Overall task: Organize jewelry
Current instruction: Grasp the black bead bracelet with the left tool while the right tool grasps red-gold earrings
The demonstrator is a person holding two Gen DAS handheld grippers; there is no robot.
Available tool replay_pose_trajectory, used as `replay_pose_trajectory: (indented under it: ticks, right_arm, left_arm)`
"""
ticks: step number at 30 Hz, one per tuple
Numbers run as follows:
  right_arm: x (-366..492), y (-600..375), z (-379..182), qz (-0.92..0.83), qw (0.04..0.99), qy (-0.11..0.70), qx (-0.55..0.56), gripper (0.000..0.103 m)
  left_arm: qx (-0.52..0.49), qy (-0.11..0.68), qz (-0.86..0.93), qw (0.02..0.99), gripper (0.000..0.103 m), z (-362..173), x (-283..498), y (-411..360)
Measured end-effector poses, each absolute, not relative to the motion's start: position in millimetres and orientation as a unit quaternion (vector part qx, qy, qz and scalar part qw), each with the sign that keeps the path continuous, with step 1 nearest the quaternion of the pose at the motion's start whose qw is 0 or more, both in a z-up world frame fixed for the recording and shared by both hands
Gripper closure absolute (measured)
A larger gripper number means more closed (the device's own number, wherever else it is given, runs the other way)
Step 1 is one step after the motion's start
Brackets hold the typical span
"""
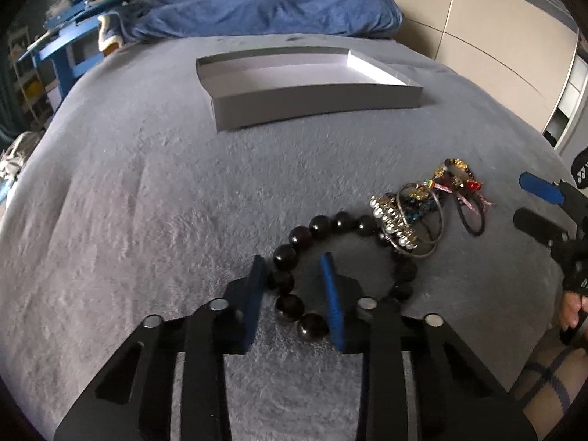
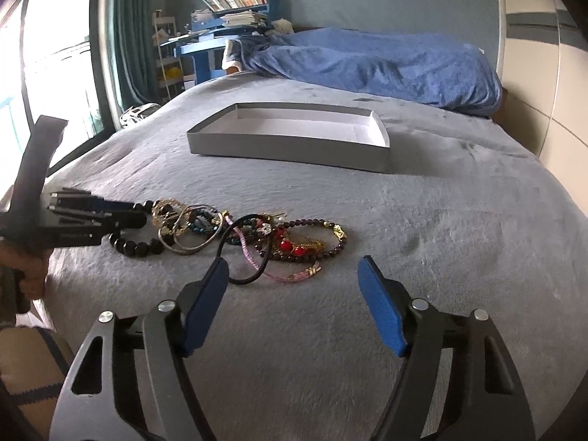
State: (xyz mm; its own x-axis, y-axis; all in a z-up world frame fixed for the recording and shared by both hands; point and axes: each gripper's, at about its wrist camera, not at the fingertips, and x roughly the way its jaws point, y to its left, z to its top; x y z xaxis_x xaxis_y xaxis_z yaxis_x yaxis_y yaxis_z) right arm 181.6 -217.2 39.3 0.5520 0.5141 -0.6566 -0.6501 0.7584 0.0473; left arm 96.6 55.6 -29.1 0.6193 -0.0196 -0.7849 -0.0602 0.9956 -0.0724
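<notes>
Left gripper (image 1: 294, 268) straddles black beads (image 1: 290, 307) unclamped; right gripper (image 2: 292, 275) gapes over grey bedspread (image 2: 441, 239).

Home bedroom: bed (image 2: 404, 198), blue duvet (image 2: 367, 62), curtained window (image 2: 55, 73).

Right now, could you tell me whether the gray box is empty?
Empty: the gray box shows a bare white floor in both views; all jewelry lies on the blanket.

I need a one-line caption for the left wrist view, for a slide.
Left gripper, jaws open, straddles one side of a black round-bead bracelet lying on the grey blanket.
</notes>
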Motion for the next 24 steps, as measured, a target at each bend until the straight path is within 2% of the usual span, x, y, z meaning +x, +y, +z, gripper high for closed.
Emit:
replay_pose_trajectory:
  ticks: [3,8,13,16,19,21,24]
  right_arm:
    - [191,-218,39,0.323,0.876,0.348,-0.089,0.034]
    - [209,-220,35,0.315,0.873,0.369,-0.060,0.045]
    - [216,-210,35,0.321,0.868,0.372,-0.075,0.046]
    - [222,-203,31,0.325,0.863,0.378,-0.087,0.051]
    - [227,-196,24,0.332,0.854,0.388,-0.098,0.065]
    - [227,-193,21,0.338,0.850,0.391,-0.100,0.081]
    - [225,-194,22,0.346,0.849,0.389,-0.091,0.086]
  left_arm:
    - [-0.052,0.432,0.012,0.900,0.085,-32,96,59]
    - [-0.053,0.422,0.012,0.905,0.085,-34,90,58]
    - [-0.048,0.419,0.017,0.906,0.085,-35,89,55]
    - [-0.054,0.421,0.014,0.905,0.085,-35,89,56]
    - [-0.053,0.423,0.014,0.905,0.085,-34,90,55]
    - [-0.053,0.423,0.013,0.905,0.084,-33,90,56]
    - [-0.046,0.423,0.016,0.905,0.084,-33,91,55]
